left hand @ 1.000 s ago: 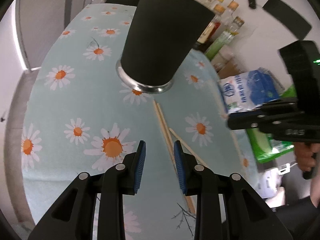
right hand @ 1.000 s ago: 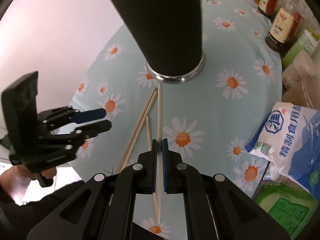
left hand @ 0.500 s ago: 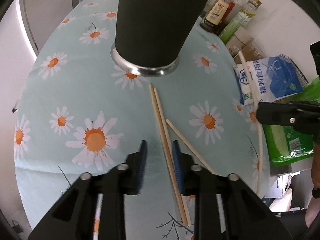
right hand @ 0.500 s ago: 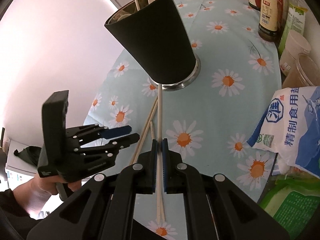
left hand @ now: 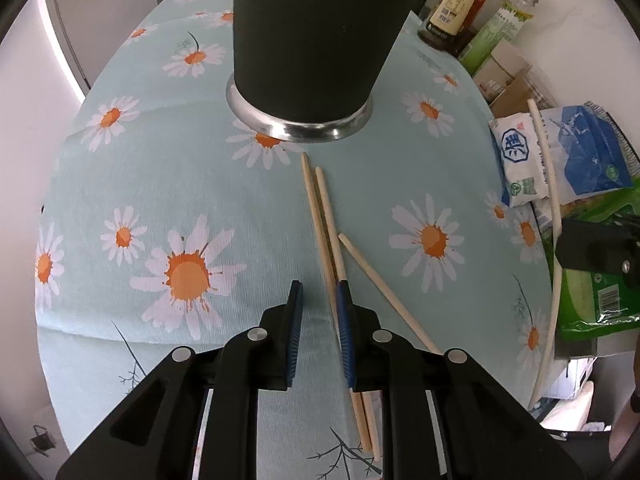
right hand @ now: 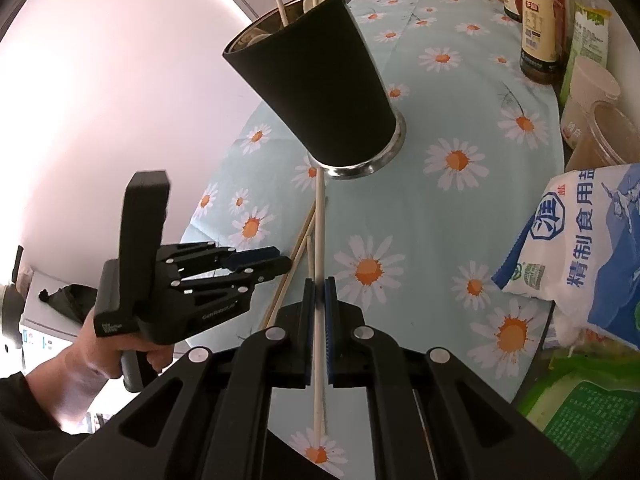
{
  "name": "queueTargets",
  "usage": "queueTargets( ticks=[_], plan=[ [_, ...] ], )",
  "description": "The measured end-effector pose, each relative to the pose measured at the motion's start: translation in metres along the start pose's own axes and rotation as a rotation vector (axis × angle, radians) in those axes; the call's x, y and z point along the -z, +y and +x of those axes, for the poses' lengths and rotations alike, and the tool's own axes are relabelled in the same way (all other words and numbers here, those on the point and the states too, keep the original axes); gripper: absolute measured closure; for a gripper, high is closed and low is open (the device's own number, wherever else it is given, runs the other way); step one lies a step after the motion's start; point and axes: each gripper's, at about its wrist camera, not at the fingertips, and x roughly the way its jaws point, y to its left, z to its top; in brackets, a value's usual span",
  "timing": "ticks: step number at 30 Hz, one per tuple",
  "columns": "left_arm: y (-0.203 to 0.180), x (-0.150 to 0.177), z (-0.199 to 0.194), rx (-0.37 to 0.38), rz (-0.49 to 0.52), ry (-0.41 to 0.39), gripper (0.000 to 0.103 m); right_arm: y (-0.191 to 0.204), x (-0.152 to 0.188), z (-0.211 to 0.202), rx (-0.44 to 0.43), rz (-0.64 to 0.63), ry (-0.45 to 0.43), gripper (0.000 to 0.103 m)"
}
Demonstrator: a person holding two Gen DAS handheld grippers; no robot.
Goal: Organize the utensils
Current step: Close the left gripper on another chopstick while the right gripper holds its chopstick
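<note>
A black cup (left hand: 316,40) on a steel base stands on the daisy tablecloth (left hand: 160,184). Its mouth (right hand: 280,28) shows several chopsticks standing inside. Three wooden chopsticks (left hand: 322,220) lie loose in front of it. My left gripper (left hand: 320,300) hovers just over them, open with a narrow gap. Only cloth shows between its pads, and the two long sticks pass under the right finger (left hand: 345,312). My right gripper (right hand: 318,296) is shut on a pale chopstick (right hand: 319,216), held above the table and pointing toward the cup's base. That stick (left hand: 549,184) also shows at the right of the left wrist view.
A blue and white salt bag (right hand: 580,240) and a green packet (left hand: 600,292) lie at the right. Sauce bottles (right hand: 538,28) and plastic tubs (right hand: 592,92) stand behind them. A hand (right hand: 100,352) holds the left gripper (right hand: 282,261) beyond the table's near edge.
The left gripper's jaws narrowed and it moved down and nearer over the loose chopsticks. The right gripper drew back and tilted with its chopstick, so the cup's mouth came into view.
</note>
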Motion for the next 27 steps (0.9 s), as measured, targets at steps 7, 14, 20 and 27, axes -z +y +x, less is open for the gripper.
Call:
queueTargets(
  ticks=[7, 14, 20, 27],
  plan=[
    [-0.002, -0.020, 0.009, -0.003, -0.023, 0.088, 0.087, -0.001, 0.003, 0.002, -0.044, 0.004, -0.006, 0.098],
    [-0.007, -0.039, 0.021, -0.027, -0.030, 0.182, 0.087, -0.005, 0.003, 0.003, -0.085, 0.016, -0.013, 0.098],
    [-0.008, -0.051, 0.029, -0.041, -0.048, 0.236, 0.088, -0.005, 0.007, 0.003, -0.106, 0.013, -0.012, 0.098],
    [-0.010, -0.073, 0.042, -0.069, -0.084, 0.312, 0.092, -0.010, 0.010, 0.002, -0.118, 0.023, -0.008, 0.098]
  ],
)
